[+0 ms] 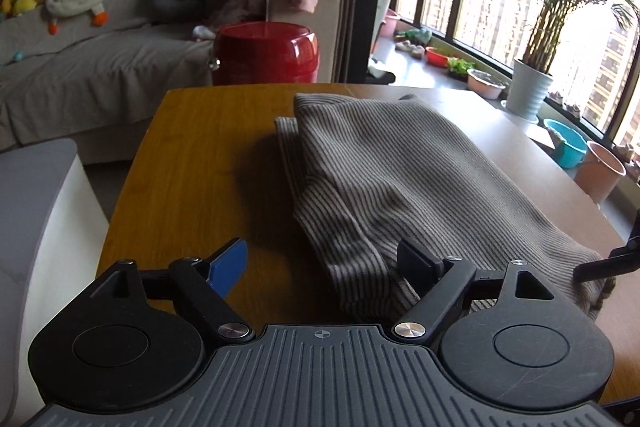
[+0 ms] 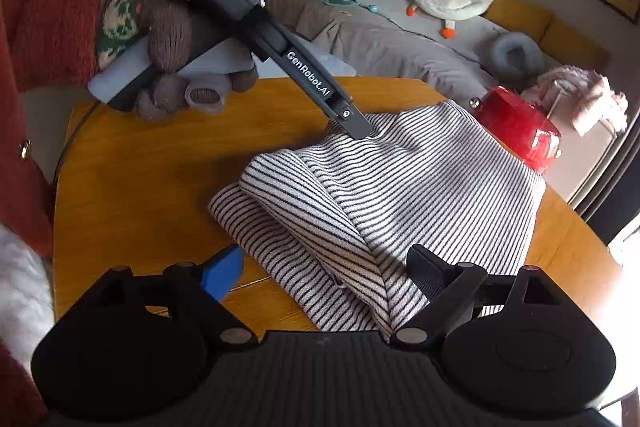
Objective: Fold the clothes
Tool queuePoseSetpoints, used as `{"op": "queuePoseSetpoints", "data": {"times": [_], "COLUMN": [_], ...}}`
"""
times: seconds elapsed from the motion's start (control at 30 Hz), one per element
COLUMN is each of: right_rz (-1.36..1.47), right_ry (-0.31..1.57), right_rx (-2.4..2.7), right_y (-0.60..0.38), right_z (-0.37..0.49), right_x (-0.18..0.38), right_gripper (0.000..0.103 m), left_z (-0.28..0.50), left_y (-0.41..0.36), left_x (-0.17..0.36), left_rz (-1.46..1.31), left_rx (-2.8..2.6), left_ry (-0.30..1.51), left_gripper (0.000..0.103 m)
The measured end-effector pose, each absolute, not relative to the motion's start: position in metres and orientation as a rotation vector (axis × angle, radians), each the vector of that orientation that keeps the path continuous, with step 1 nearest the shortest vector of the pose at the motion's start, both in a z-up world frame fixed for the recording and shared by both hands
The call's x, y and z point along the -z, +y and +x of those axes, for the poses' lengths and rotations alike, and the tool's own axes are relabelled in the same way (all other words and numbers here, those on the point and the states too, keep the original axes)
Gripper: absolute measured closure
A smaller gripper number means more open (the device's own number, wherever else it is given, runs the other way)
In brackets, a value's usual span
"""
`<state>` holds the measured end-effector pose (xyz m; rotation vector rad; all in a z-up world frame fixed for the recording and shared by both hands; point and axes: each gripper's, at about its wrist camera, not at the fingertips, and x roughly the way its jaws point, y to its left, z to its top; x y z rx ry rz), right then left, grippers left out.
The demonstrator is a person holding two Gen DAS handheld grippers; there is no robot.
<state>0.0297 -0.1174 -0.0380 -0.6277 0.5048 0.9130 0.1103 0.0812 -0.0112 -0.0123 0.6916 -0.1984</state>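
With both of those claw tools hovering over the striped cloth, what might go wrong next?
1. The striped garment lies bunched, with a rolled edge toward the bare wood; a pinch there may catch several layers and leave a crooked fold.
2. The left gripper and right gripper both stand open with cloth between their fingers, and the tools are close together, so they may collide.
3. The garment nears the table edge and may slide off.

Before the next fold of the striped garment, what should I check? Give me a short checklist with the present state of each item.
1. Left hand-held gripper open: ok.
2. Right hand-held gripper open: ok.
3. Grey-and-black striped knit garment wholly on the round wooden table: ok.
4. Garment lying flat: not ok, its edge is bunched and rolled.
5. Garment free of both grippers: cannot tell, the left fingertip is at the cloth.
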Motion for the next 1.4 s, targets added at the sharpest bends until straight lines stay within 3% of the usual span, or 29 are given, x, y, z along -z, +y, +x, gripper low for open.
{"op": "queuePoseSetpoints", "data": {"times": [0.1,0.17,0.2,0.37,0.7,1.03,1.4], "right_rz": [-0.704,-0.627,-0.573,0.065,0.288,0.368,0.296], "right_ry": [0.472,0.531,0.57,0.891,1.005,1.081,1.085], "right_rx": [-0.912,-0.895,-0.884,-0.838,-0.829,-0.806,-0.8], "right_y": [-0.109,-0.109,-0.109,-0.154,-0.18,-0.177,-0.163], "right_z": [0.026,0.036,0.042,0.113,0.135,0.153,0.15], "right_x": [0.045,0.043,0.041,0.029,0.036,0.042,0.036], "right_gripper": [0.015,0.031,0.033,0.045,0.047,0.047,0.047], "left_z": [0.109,0.108,0.106,0.089,0.058,0.044,0.072], "left_y": [0.082,0.084,0.086,0.09,0.05,0.067,0.021], "left_x": [0.01,0.01,0.009,0.0,0.012,-0.008,0.042], "left_rz": [-0.008,-0.012,-0.015,0.015,0.321,0.363,0.532], "left_rx": [0.205,0.209,0.216,0.337,0.54,0.682,0.756], "left_ry": [0.69,0.689,0.685,0.647,0.56,0.504,0.487], "left_gripper": [0.014,0.013,0.013,0.007,0.005,0.003,0.0]}}
